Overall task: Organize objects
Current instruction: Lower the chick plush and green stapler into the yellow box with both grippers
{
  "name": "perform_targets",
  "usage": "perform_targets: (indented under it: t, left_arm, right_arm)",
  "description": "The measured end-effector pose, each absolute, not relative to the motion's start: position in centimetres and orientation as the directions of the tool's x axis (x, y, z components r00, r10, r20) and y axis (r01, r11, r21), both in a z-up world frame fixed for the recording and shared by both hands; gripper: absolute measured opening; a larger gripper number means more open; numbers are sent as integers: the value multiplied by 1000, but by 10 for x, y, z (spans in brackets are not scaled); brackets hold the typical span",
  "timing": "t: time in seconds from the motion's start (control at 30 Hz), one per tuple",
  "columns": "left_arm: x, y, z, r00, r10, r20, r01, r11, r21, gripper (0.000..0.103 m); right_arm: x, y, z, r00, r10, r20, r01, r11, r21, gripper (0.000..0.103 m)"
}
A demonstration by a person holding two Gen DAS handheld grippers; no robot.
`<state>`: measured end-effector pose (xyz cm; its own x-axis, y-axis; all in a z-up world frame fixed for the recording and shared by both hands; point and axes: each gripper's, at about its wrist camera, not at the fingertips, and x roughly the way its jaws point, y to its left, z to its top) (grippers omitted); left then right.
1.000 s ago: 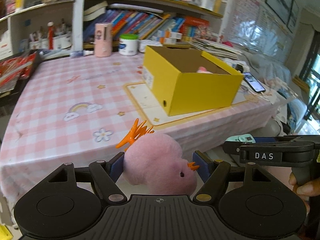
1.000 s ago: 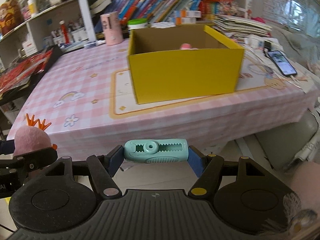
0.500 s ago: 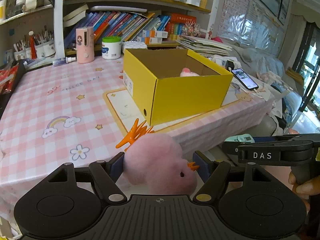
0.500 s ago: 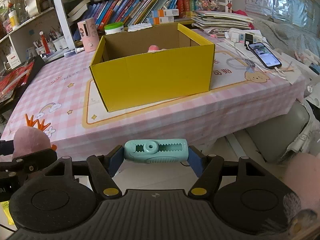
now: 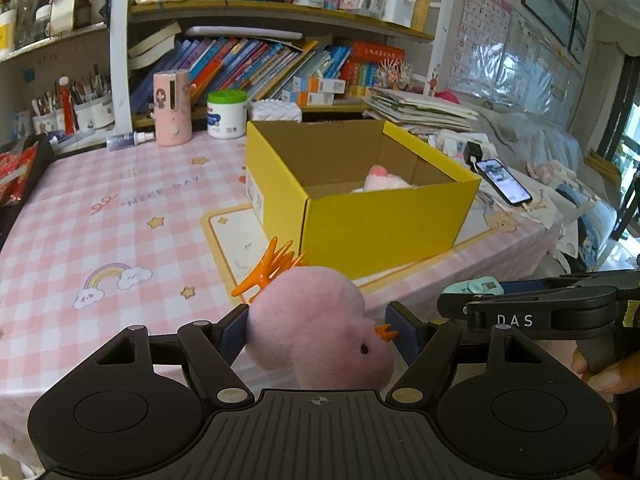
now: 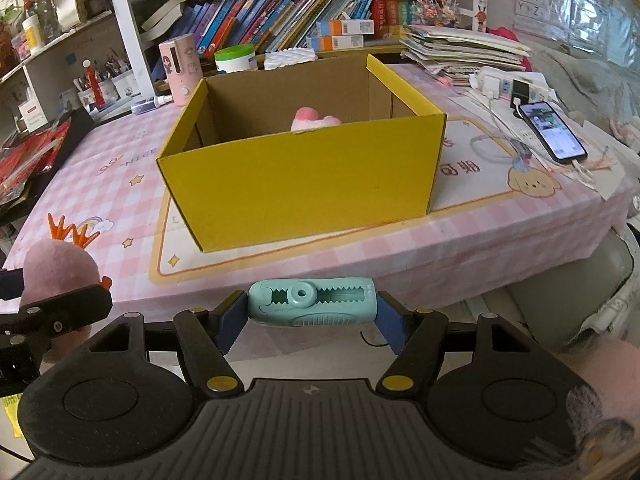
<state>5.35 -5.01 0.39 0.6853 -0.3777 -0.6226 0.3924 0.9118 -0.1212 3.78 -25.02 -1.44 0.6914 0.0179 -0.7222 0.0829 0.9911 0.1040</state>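
My left gripper (image 5: 320, 332) is shut on a pink plush toy (image 5: 316, 320) with orange spikes, held above the table's front edge. My right gripper (image 6: 310, 318) is shut on a teal plastic tool (image 6: 312, 306), held just off the front edge. An open yellow cardboard box (image 5: 384, 220) stands on the pink checked tablecloth (image 5: 120, 216), ahead of both grippers; it also shows in the right wrist view (image 6: 304, 180). A pink soft toy (image 6: 314, 119) lies inside it. The plush toy (image 6: 60, 260) shows at the right view's left edge.
A phone (image 6: 554, 130) on a cable lies right of the box, beside stacked papers (image 6: 460, 46). A pink dispenser (image 5: 172, 108), a white jar (image 5: 226, 114) and pen cups (image 5: 86, 108) stand at the table's back under bookshelves (image 5: 260, 60).
Both grippers have risen and moved closer to the table, so the box looks nearer and its inside shows more. Both still hold their objects.
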Motion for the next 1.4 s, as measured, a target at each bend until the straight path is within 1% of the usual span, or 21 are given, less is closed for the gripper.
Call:
perform_targets:
  t: [0.3,0.53,0.77,1.0,1.17,1.27,1.4]
  left_arm:
    - [67,-72,11,728,-363,-582,376,921,-104,73]
    - [84,-92,25,785,-360,-504,366,926,-93,73]
    - [114,-125,36,820,-338,-462,359,932,-44,74]
    - [152,-150,28,817,-285,-501,333,943,7,74]
    - [171,-161,15,806,-243,-540,315,948,44,74]
    - [179,-167,10,796,-225,-562,312,948,62,61]
    - [187,-171,4,791,-207,-576,301,951,70,61]
  right_arm:
    - [60,-272,-8,714,30,-699,53,994,96,67]
    - [80,-295,16,800,14,-600,45,996,83,67]
    - [111,-324,36,852,22,-523,17,997,69,67]
    - [145,-336,40,861,74,-504,-42,996,73,67]
    - [167,-334,35,847,119,-518,-87,992,86,67]
    - [179,-332,30,833,142,-534,-112,990,89,67]
    - [192,-330,22,813,164,-558,-138,986,88,67]
